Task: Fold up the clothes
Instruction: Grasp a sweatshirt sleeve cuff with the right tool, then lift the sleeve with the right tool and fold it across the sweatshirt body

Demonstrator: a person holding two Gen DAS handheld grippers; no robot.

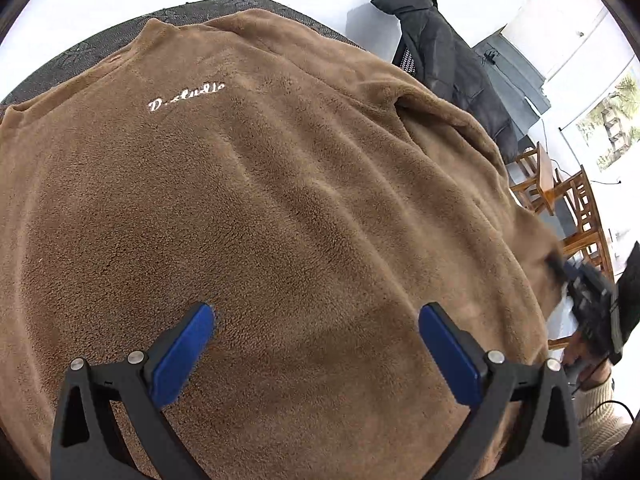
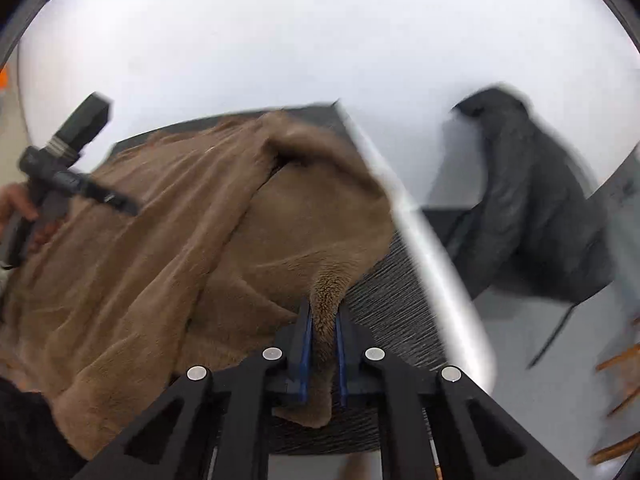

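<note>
On the dark mat (image 1: pixel 60 60), your brown fleece (image 1: pixel 280 200) looks soft, thick, limp — right gripper (image 2: pixel 322 332) clamps its corner; left gripper (image 1: pixel 316 344) hovers spread. Pinch edges, not plush middle.

We are seeing just one piece of lettering: white cursive script (image 1: pixel 186 97) stitched on the chest of the brown fleece top (image 1: pixel 280 220), in the left wrist view. We are reading it as something like "D.studio", though the curve of the lens and the pile of the cloth are leaving the last letters unsure. In the right wrist view the fleece is showing blurred, and we are finding no words, numbers or signs that can be read there.
</note>
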